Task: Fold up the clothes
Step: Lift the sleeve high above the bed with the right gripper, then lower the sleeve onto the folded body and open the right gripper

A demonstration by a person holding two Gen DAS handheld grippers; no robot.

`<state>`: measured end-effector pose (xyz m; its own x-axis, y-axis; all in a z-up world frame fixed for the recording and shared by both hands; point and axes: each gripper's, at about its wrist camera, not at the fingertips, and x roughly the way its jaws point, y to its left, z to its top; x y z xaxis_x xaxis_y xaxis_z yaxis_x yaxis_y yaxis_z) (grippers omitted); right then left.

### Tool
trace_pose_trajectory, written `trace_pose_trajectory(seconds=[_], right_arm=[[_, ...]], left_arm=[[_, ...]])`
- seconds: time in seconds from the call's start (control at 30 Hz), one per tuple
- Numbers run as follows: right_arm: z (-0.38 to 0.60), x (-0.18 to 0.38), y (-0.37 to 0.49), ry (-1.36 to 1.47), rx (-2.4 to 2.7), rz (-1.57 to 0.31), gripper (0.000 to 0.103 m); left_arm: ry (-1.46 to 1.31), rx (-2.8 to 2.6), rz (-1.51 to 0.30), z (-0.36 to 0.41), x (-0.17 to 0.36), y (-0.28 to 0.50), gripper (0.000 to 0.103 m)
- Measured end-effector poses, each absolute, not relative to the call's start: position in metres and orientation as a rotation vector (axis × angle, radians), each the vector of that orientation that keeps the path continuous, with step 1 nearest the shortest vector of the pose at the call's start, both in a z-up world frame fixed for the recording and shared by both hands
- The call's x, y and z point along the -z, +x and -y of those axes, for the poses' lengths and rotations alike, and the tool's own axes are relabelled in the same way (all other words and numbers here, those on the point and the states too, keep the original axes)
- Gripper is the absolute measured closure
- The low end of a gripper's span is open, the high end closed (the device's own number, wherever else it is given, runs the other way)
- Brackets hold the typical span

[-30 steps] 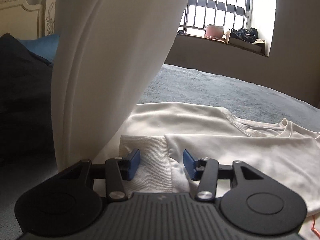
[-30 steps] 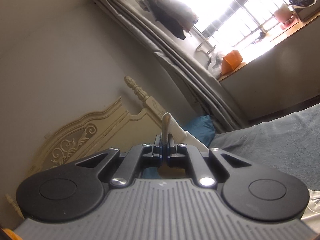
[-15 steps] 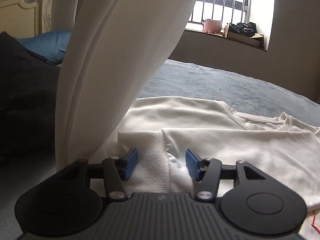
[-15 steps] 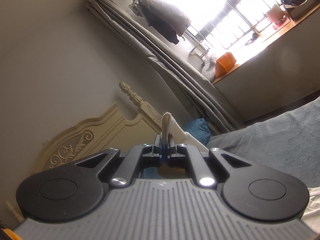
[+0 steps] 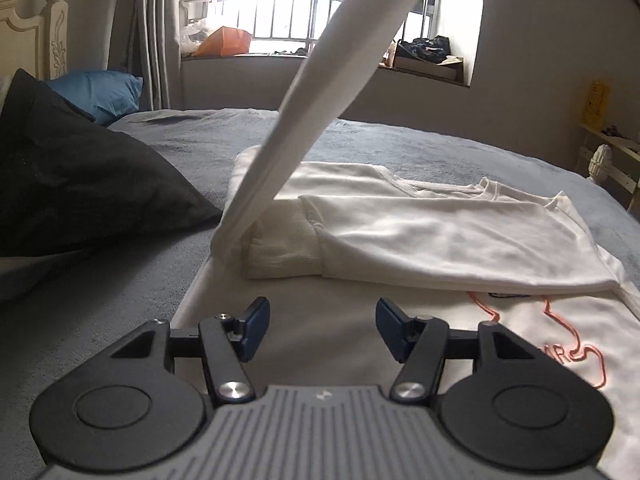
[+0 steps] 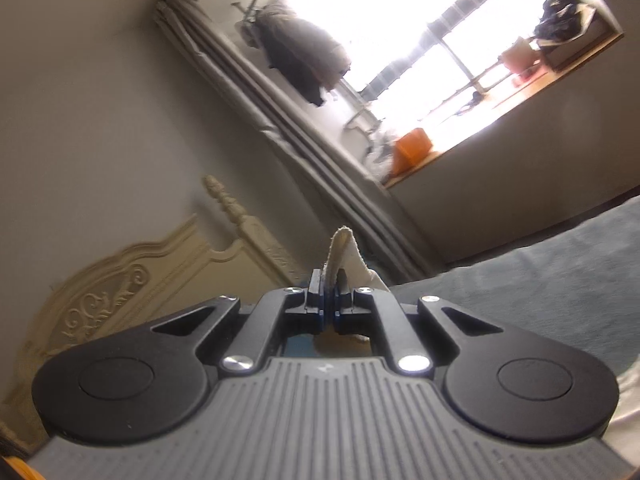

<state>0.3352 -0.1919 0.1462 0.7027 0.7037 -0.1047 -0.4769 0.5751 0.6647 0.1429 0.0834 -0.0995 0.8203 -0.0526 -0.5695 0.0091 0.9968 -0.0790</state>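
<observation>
Your left gripper (image 5: 322, 330) is released, its blue fingers (image 5: 252, 328) spread wide with nothing between them, poised low over the near part of the white sweatshirt (image 5: 440, 236). Your right gripper (image 6: 329, 308) is clenched on the ribbed cuff (image 6: 340, 252) of the sweatshirt's sleeve, a loop of that cuff standing up above the closed pads; this gripper is tilted upward, facing the wall and window.

In the left wrist view, the lifted sleeve (image 5: 320, 96) runs as a taut white band from the garment's left edge up and out of the top of the view. The sweatshirt itself lies flat on the grey bedspread (image 5: 120, 280), with its other sleeve folded across the body and that sleeve's ribbed cuff (image 5: 284, 248) resting just beside the foot of the raised sleeve. An orange outline print (image 5: 576, 344) shows on the fabric at lower right.

A black pillow (image 5: 72, 184) lies to the left of the garment, a blue pillow (image 5: 100, 92) behind it, near the cream carved headboard (image 6: 120, 300). An orange bag (image 5: 224, 40) sits on the windowsill
</observation>
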Motion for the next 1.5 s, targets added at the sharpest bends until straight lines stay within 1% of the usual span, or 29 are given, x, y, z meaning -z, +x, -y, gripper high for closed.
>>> trace_pose_trajectory(seconds=[0.13,0.23,0.47,0.6,0.67,0.77,0.83,0.93,0.97,1.03,1.1,1.13,1.2,1.3,1.37,1.4,1.47,1.5], right_arm=[[0.242,-0.115,0.329,0.613,-0.622,-0.407,0.1],[0.277,-0.075,0.321,0.608,-0.528,-0.464,0.1],[0.343,0.049,0.303,0.698,-0.297,-0.694,0.1],[0.358,0.089,0.297,0.722,-0.233,-0.793,0.1],[0.363,0.09,0.297,0.773,-0.25,-0.774,0.1],[0.361,0.076,0.294,0.744,-0.307,-0.717,0.1],[0.36,0.081,0.293,0.704,-0.289,-0.758,0.1],[0.366,0.111,0.293,0.655,-0.185,-0.894,0.099],[0.368,0.119,0.292,0.624,-0.157,-0.915,0.097],[0.372,0.126,0.286,0.614,-0.142,-0.907,0.097],[0.375,0.122,0.281,0.623,-0.114,-0.89,0.093],[0.377,0.12,0.279,0.62,-0.099,-0.879,0.089],[0.375,0.106,0.277,0.53,-0.058,-0.838,0.086],[0.36,0.085,0.286,0.396,-0.132,-0.797,0.086],[0.334,0.077,0.302,0.255,-0.228,-0.812,0.075],[0.32,0.077,0.311,0.195,-0.271,-0.829,0.072],[0.294,0.081,0.329,0.085,-0.341,-0.876,0.063],[0.281,0.083,0.338,0.03,-0.375,-0.899,0.062]], left_arm=[[-0.068,0.059,-0.532,-0.086,0.087,0.137,0.043],[-0.075,0.048,-0.553,-0.089,0.091,0.148,0.043],[-0.09,0.02,-0.603,-0.095,0.099,0.174,0.043],[-0.098,0.004,-0.632,-0.098,0.103,0.189,0.043],[-0.102,-0.002,-0.641,-0.1,0.105,0.194,0.043],[-0.105,-0.009,-0.642,-0.103,0.106,0.196,0.043],[-0.088,-0.008,-0.646,-0.1,0.109,0.195,0.043],[-0.057,-0.005,-0.646,-0.095,0.114,0.193,0.043],[-0.047,-0.003,-0.642,-0.094,0.115,0.192,0.043],[-0.031,0.001,-0.635,-0.093,0.116,0.192,0.043],[-0.024,0.006,-0.63,-0.093,0.115,0.191,0.042],[-0.021,0.008,-0.627,-0.094,0.114,0.191,0.042],[-0.013,0.011,-0.618,-0.094,0.112,0.19,0.043],[0.037,0.04,-0.581,-0.086,0.11,0.189,0.042],[0.065,0.083,-0.566,-0.077,0.111,0.188,0.042],[0.078,0.107,-0.559,-0.072,0.111,0.188,0.042],[0.11,0.157,-0.551,-0.062,0.114,0.188,0.042],[0.132,0.183,-0.552,-0.056,0.116,0.189,0.042]])
